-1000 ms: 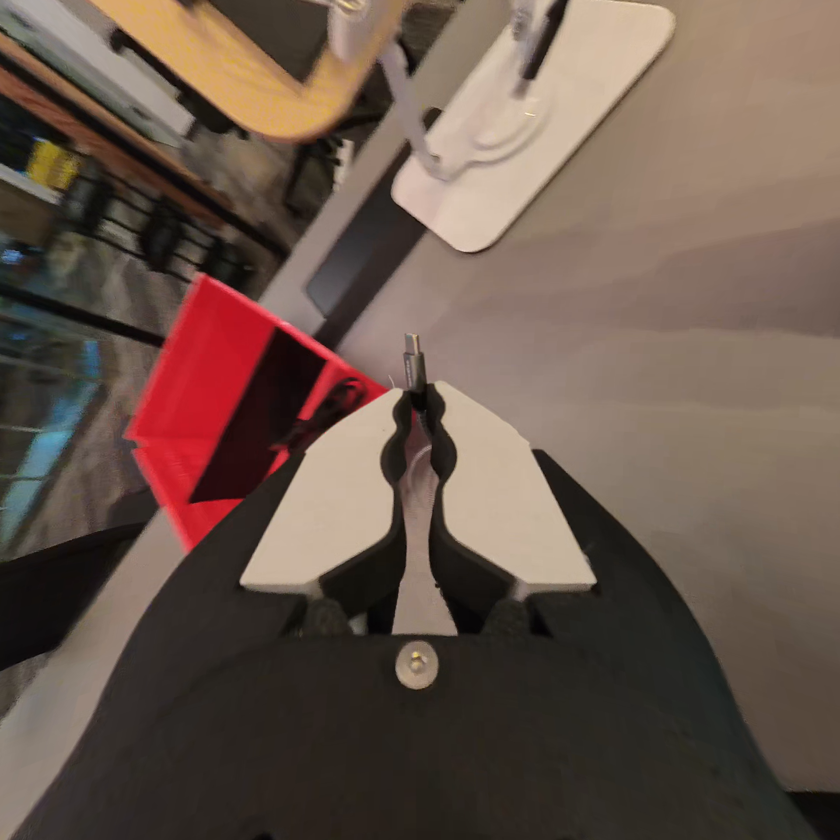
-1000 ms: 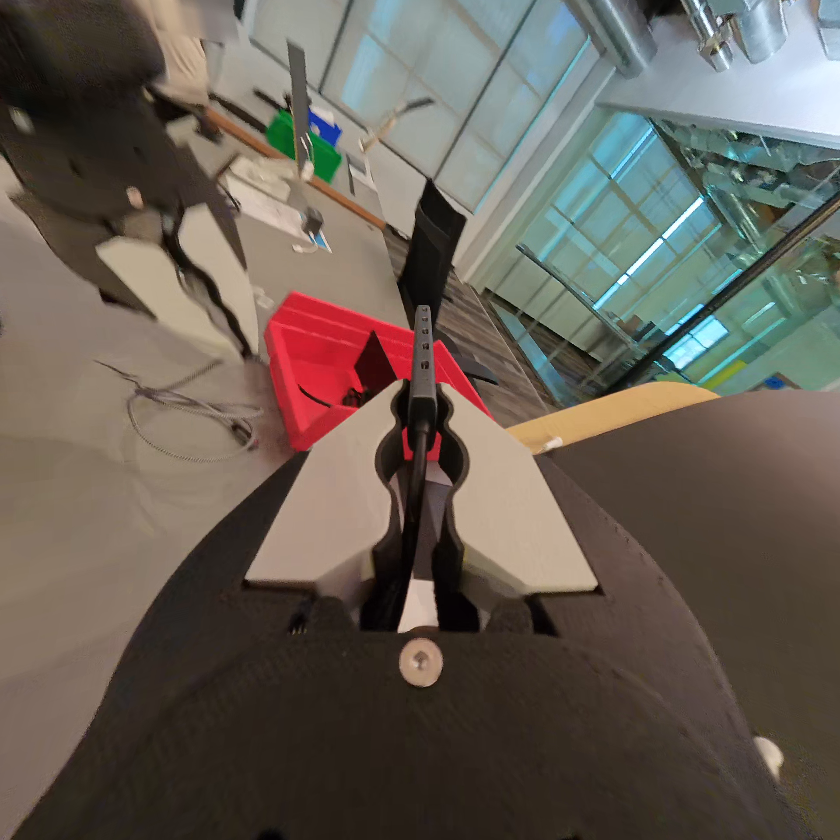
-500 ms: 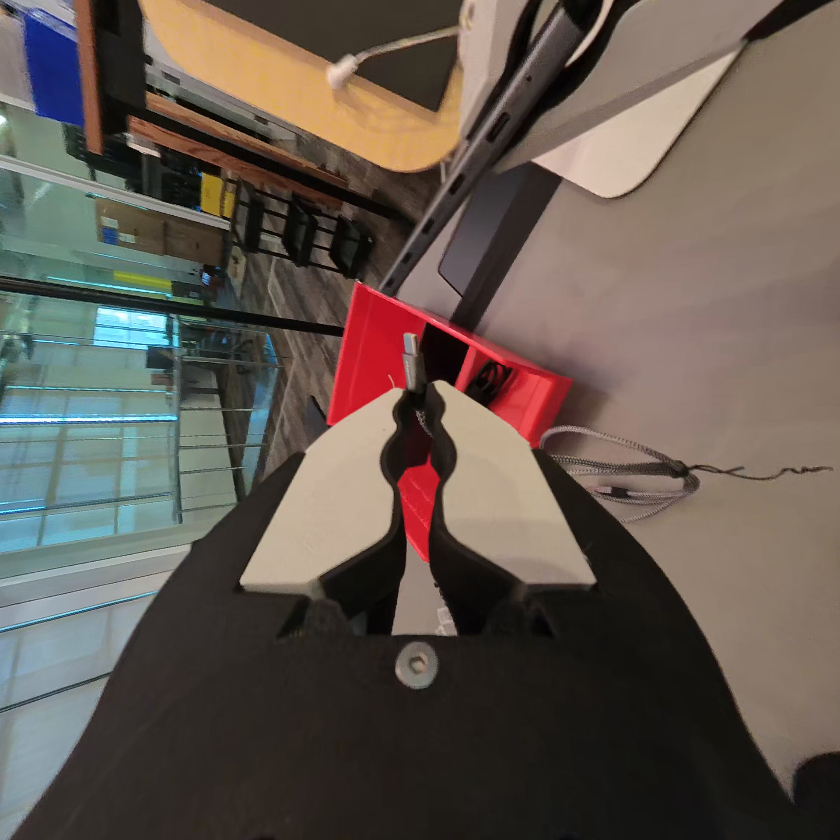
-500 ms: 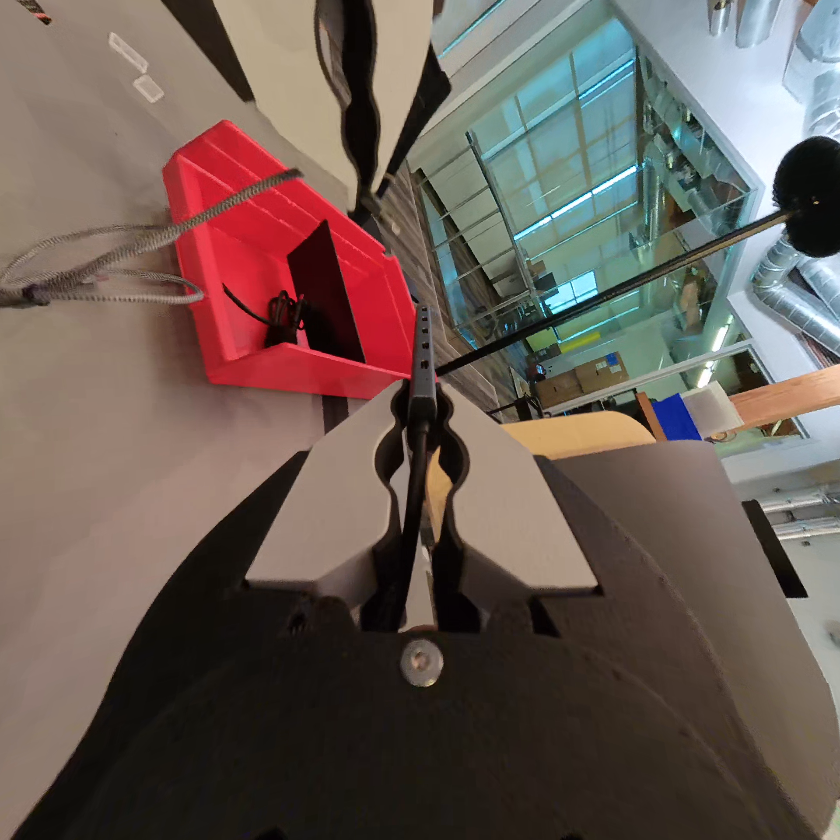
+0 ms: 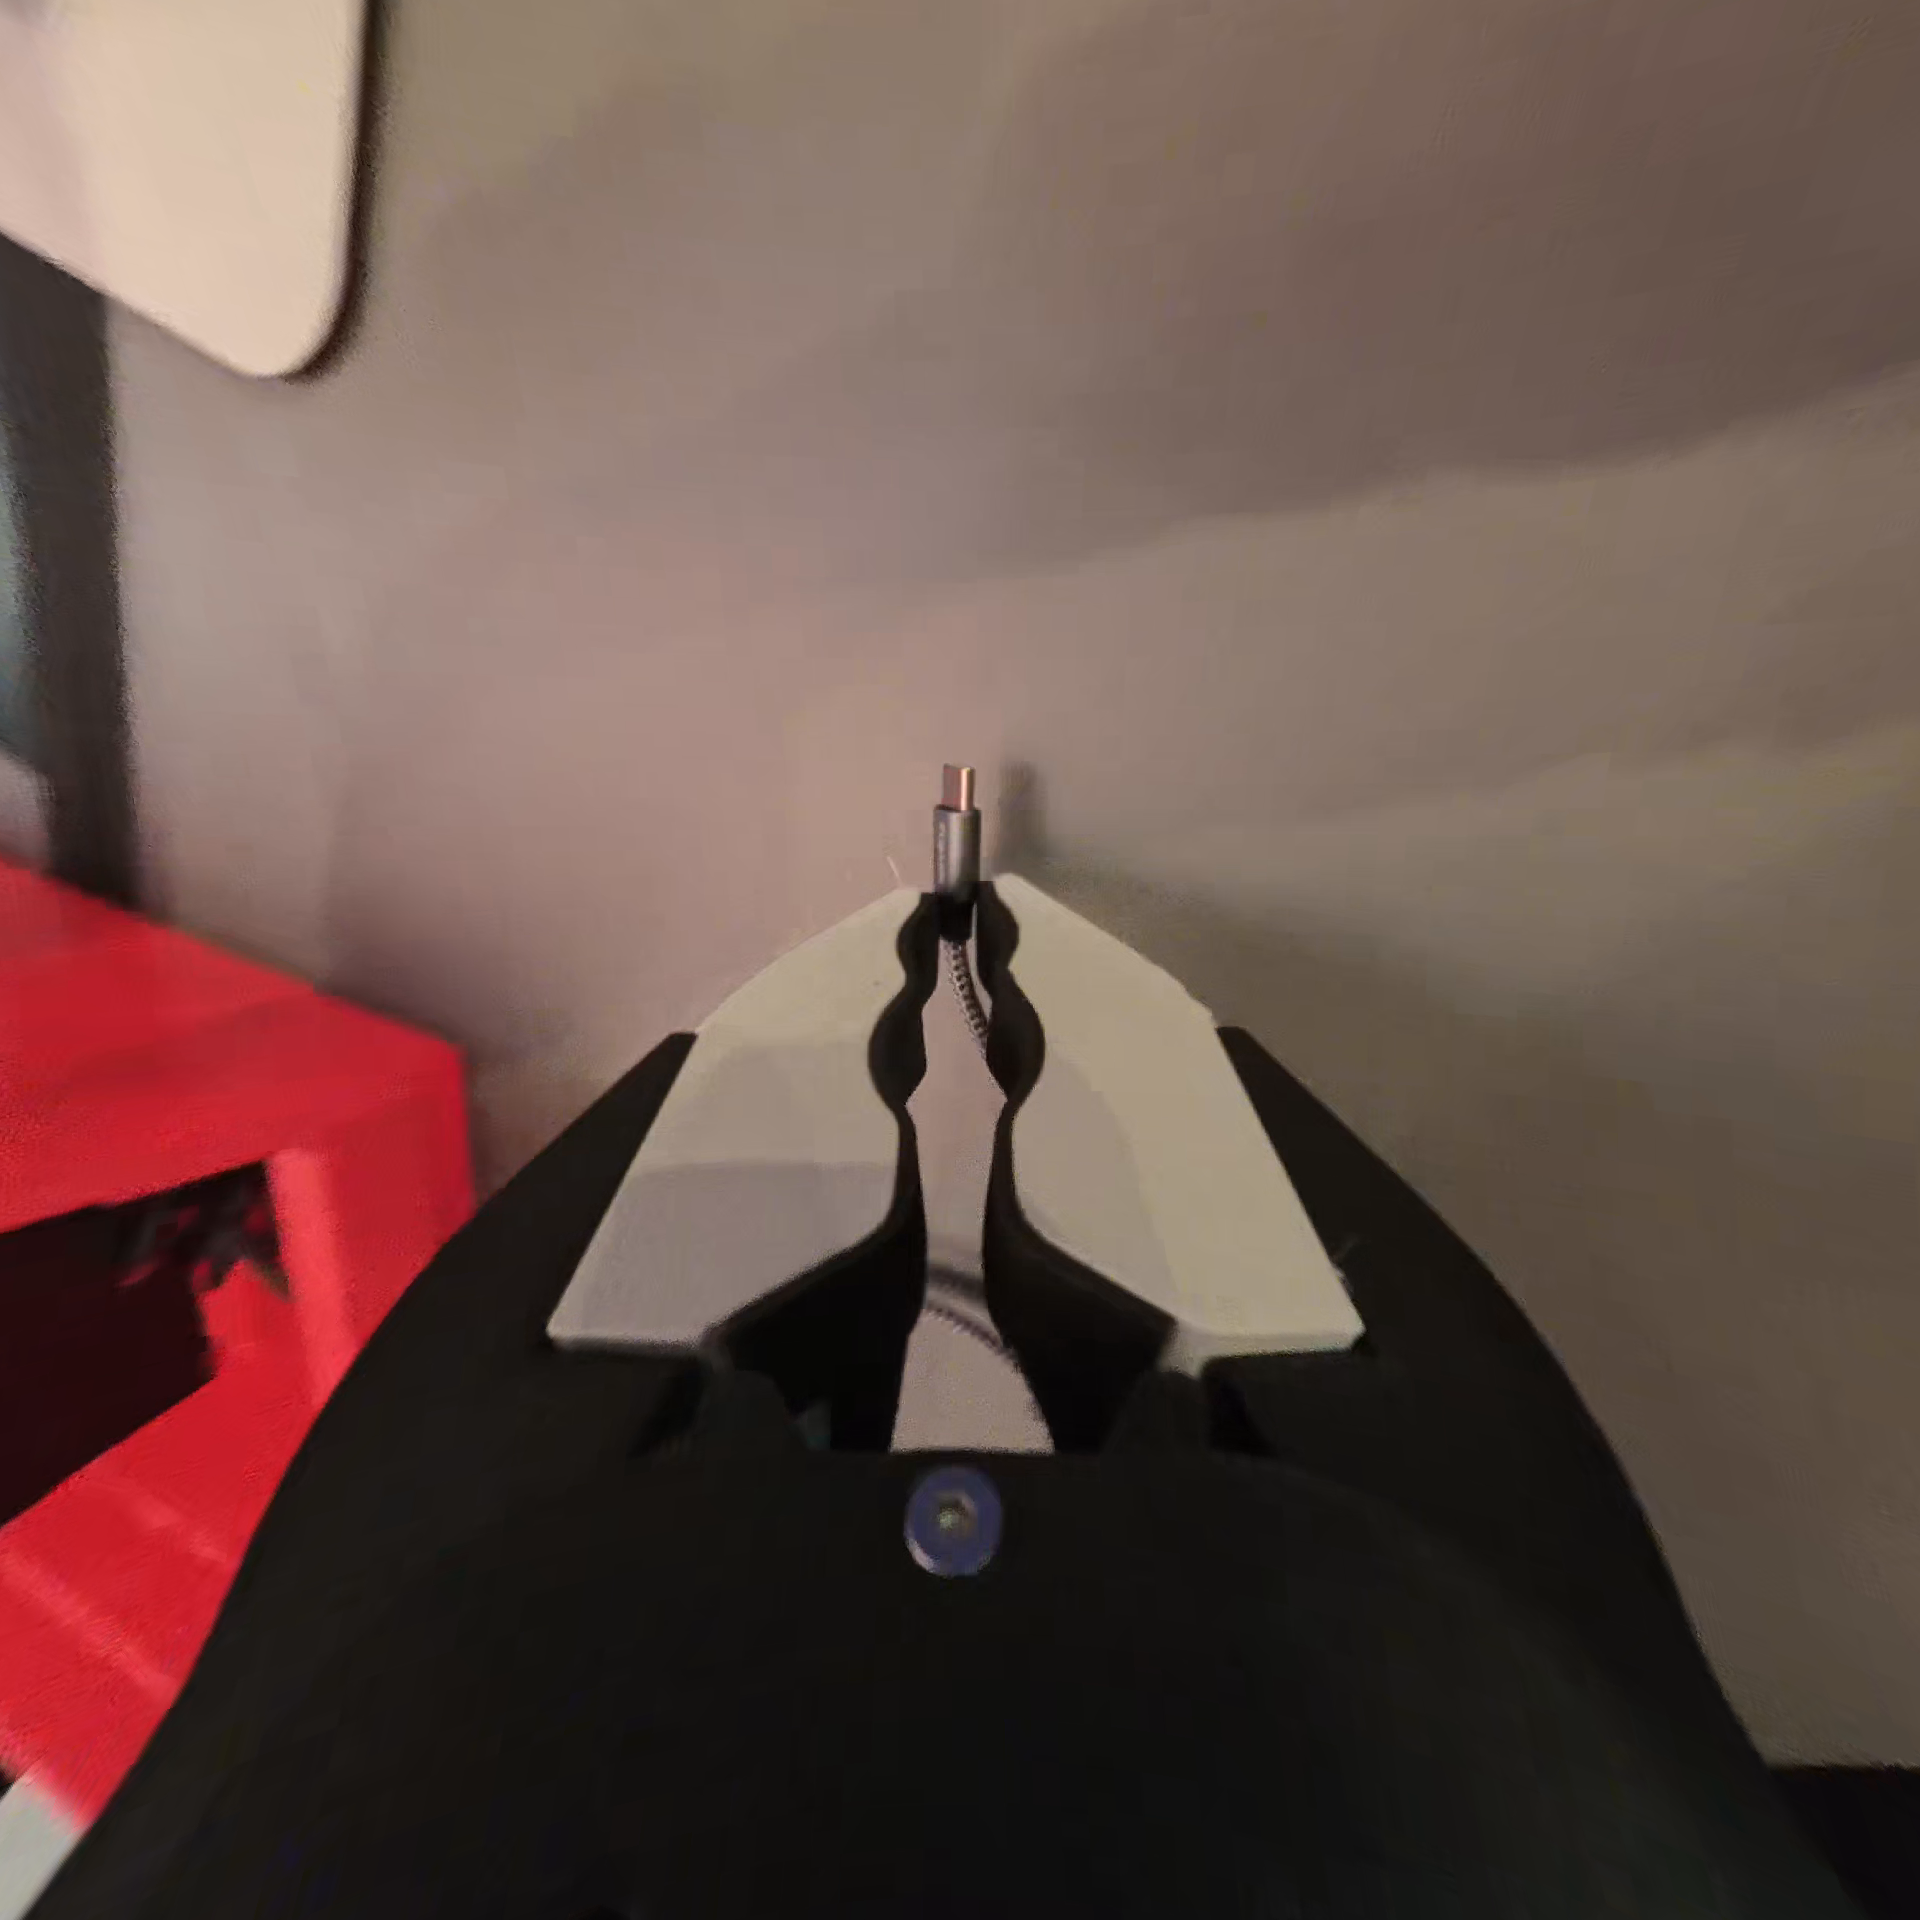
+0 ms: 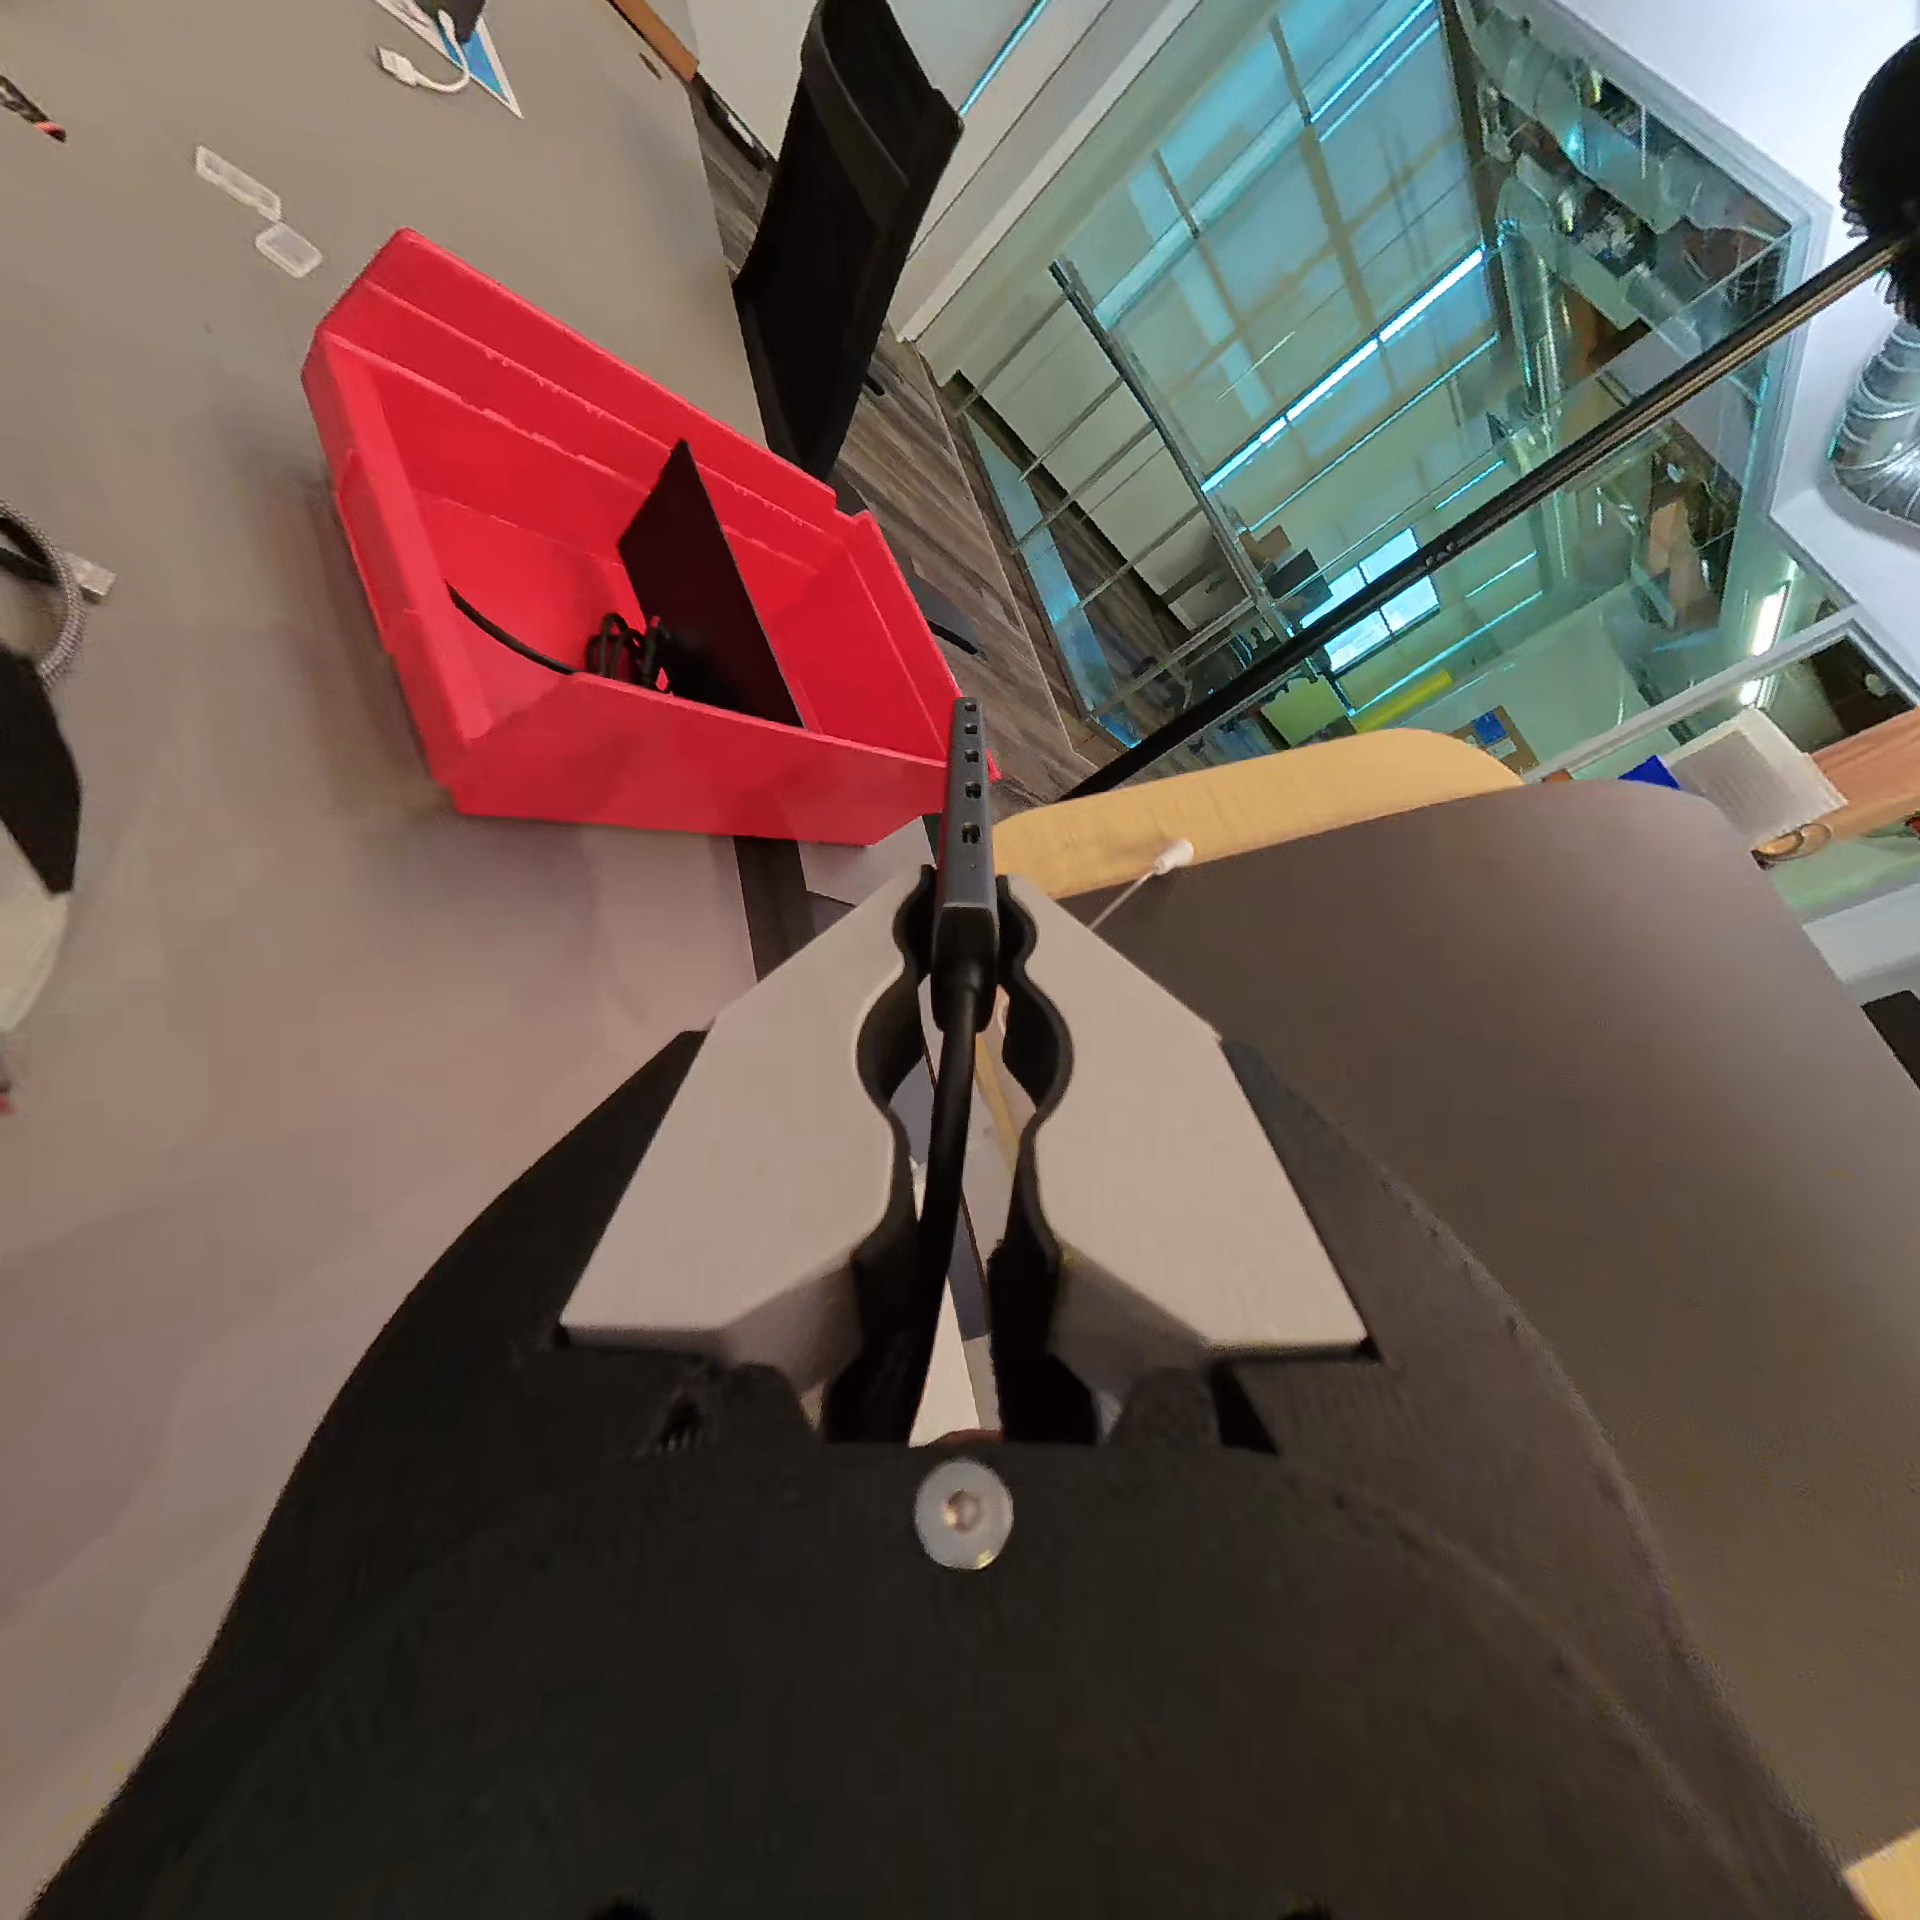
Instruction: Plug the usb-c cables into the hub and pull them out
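Observation:
My left gripper is shut on a grey braided usb-c cable. Its metal plug sticks out past the fingertips toward the grey table. My right gripper is shut on a thin dark hub, held on edge above the table. A row of small ports shows along the hub's edge. The hub's black lead runs back between the fingers. The left gripper's black body and a loop of the braided cable show at the left edge of the right wrist view.
A red bin with a black divider and a coiled black cable stands on the grey table; it also shows in the left wrist view. A white stand base lies at the upper left. A black chair and a wooden seat edge are beyond.
The left gripper has swung with its cable from facing the bin and room to facing the bare table. The right gripper has tilted, and the left gripper has left the top of its view.

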Available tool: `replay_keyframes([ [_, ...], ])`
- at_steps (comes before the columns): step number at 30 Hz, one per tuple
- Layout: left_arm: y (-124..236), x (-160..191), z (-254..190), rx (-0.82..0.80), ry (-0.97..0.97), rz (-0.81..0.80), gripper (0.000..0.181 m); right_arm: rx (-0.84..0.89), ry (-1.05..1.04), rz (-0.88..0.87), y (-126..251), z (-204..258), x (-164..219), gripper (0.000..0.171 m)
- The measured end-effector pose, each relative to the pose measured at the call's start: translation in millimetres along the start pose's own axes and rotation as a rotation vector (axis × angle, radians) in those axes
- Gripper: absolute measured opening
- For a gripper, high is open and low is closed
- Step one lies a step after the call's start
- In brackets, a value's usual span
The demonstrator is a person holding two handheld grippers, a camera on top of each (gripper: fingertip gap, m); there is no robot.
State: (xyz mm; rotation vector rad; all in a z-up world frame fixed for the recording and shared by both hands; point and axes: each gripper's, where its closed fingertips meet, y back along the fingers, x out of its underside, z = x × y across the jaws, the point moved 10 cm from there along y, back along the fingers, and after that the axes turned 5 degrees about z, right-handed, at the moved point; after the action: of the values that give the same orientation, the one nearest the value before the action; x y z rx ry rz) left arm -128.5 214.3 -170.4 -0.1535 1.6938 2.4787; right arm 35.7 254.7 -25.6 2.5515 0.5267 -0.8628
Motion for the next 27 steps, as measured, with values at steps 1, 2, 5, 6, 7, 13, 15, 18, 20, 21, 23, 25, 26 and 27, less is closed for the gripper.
replay_keyframes([
  [1, -5, -1, -3, 0.019, 0.006, -0.003, 0.007, 0.001, -0.005, 0.001, 1, -1, 1, 0.006],
  [2, -6, -2, -3, 0.033, 0.022, -0.042, 0.006, 0.001, -0.009, 0.000, 1, -1, 2, 0.006],
  [5, -2, 0, 3, 0.170, 0.061, -0.126, 0.019, -0.011, -0.023, -0.012, 0, -1, 4, 0.006],
  [6, 0, 3, 6, 0.187, 0.074, -0.148, 0.025, -0.015, -0.024, -0.013, 0, -1, 4, 0.006],
  [7, 3, 6, 9, 0.226, 0.084, -0.181, 0.029, -0.017, -0.025, -0.014, -1, -1, 3, 0.006],
  [13, 6, 29, 39, 0.475, 0.255, -0.310, 0.026, -0.035, -0.064, -0.062, 1, -2, 2, 0.006],
  [15, -1, 34, 45, 0.590, 0.306, -0.330, 0.022, -0.038, -0.074, -0.075, 2, -2, 1, 0.006],
  [18, -18, 36, 46, 0.684, 0.374, -0.326, 0.021, -0.040, -0.088, -0.094, 4, -3, 1, 0.006],
  [20, -28, 35, 43, 0.700, 0.386, -0.299, 0.019, -0.039, -0.093, -0.097, 5, -4, 1, 0.006],
  [21, -30, 33, 42, 0.712, 0.391, -0.314, 0.014, -0.039, -0.097, -0.100, 5, -5, 2, 0.006],
  [23, -33, 32, 43, 0.735, 0.429, -0.322, 0.007, -0.039, -0.105, -0.103, 6, -6, 3, 0.006],
  [25, -37, 31, 42, 0.789, 0.460, -0.346, 0.006, -0.040, -0.112, -0.107, 6, -6, 4, 0.006],
  [26, -38, 31, 41, 0.791, 0.466, -0.362, 0.006, -0.042, -0.115, -0.108, 6, -6, 5, 0.006],
  [27, -38, 32, 40, 0.787, 0.468, -0.374, 0.006, -0.043, -0.117, -0.108, 5, -6, 5, 0.006],
])
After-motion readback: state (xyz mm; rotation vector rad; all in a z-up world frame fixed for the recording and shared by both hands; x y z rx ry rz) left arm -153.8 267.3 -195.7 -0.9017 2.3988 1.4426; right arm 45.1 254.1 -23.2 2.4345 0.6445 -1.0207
